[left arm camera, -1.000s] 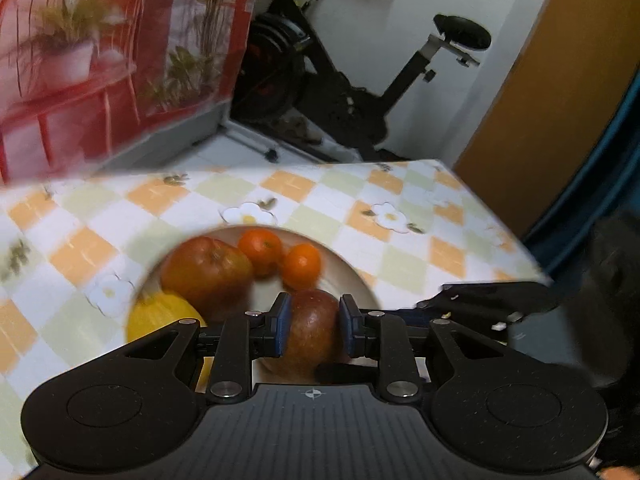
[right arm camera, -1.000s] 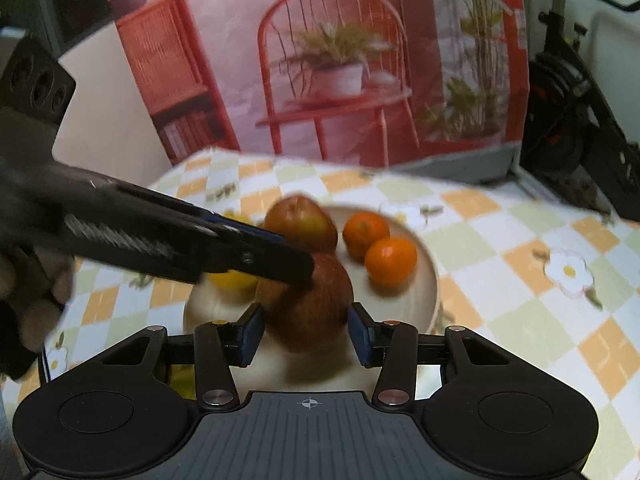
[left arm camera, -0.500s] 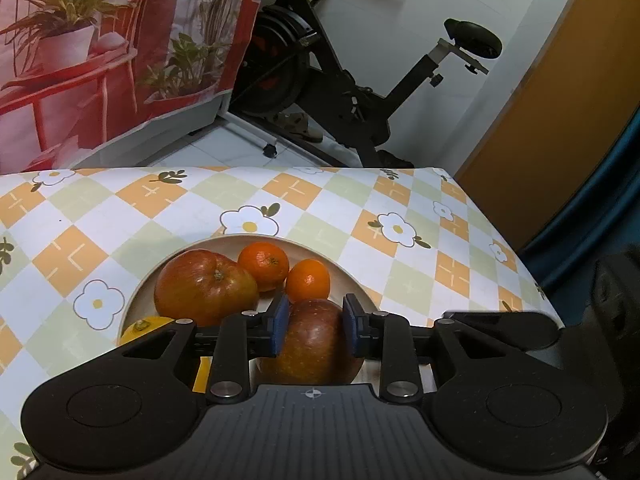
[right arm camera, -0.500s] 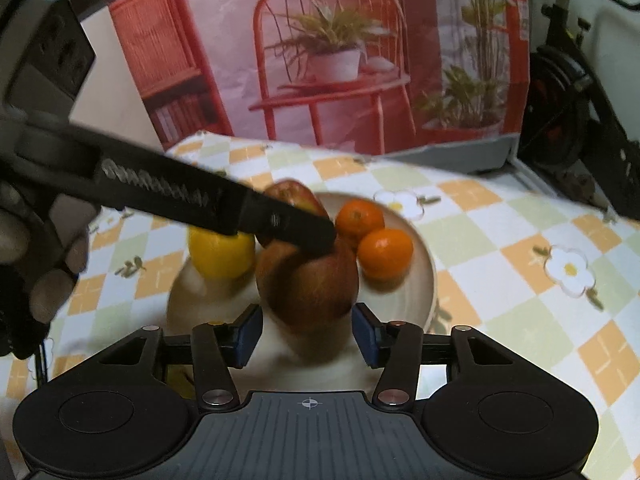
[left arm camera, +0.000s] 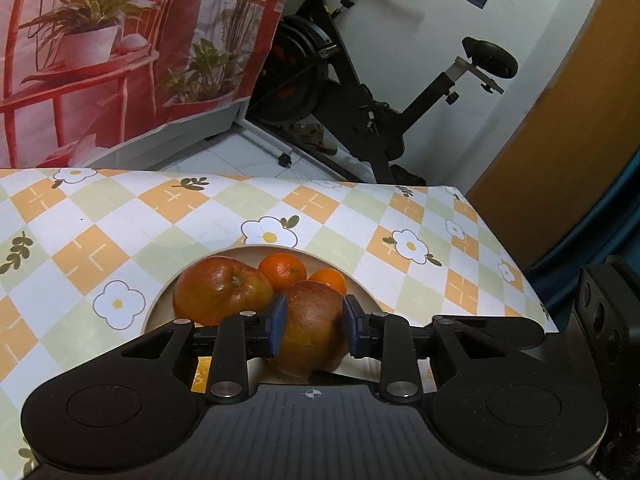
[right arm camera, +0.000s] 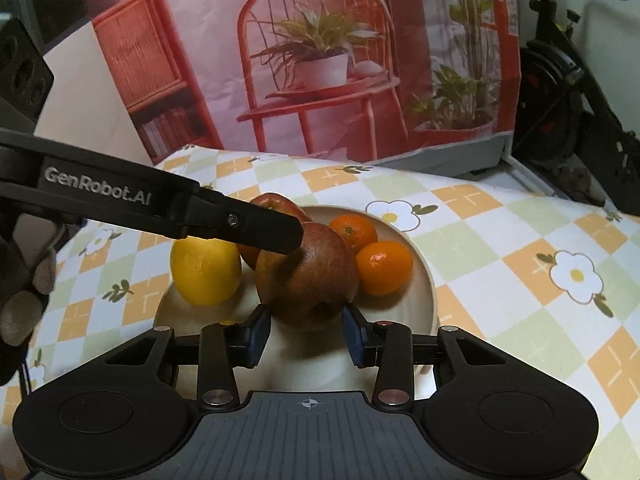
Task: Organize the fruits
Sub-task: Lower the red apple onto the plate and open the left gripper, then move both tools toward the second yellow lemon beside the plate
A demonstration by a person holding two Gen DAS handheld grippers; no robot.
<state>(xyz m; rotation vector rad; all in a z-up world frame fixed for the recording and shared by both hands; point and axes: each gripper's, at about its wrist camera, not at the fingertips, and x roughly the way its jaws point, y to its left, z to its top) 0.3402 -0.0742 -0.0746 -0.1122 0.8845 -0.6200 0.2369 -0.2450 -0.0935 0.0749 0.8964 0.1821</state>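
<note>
A beige plate (right arm camera: 424, 280) on the checked tablecloth holds two red apples, two small oranges and a yellow lemon (right arm camera: 205, 270). My left gripper (left arm camera: 313, 329) is shut on the near red apple (left arm camera: 311, 332), its blue pads against both sides; from the right wrist view its finger (right arm camera: 256, 228) lies over that apple (right arm camera: 308, 276). The second apple (left arm camera: 222, 294) and the oranges (left arm camera: 282, 271) lie just behind. My right gripper (right arm camera: 306, 334) is open, its pads just short of the held apple and apart from it.
The checked tablecloth (left arm camera: 120, 220) covers the table, whose far edge runs close behind the plate. An exercise bike (left arm camera: 360, 92) and a red printed backdrop (right arm camera: 320, 60) stand beyond it. A gloved hand (right arm camera: 24, 292) holds the left gripper.
My right gripper has opened wider and drawn back a little from the apple. My left gripper stays shut on the apple, and its view has tilted up and steadied.
</note>
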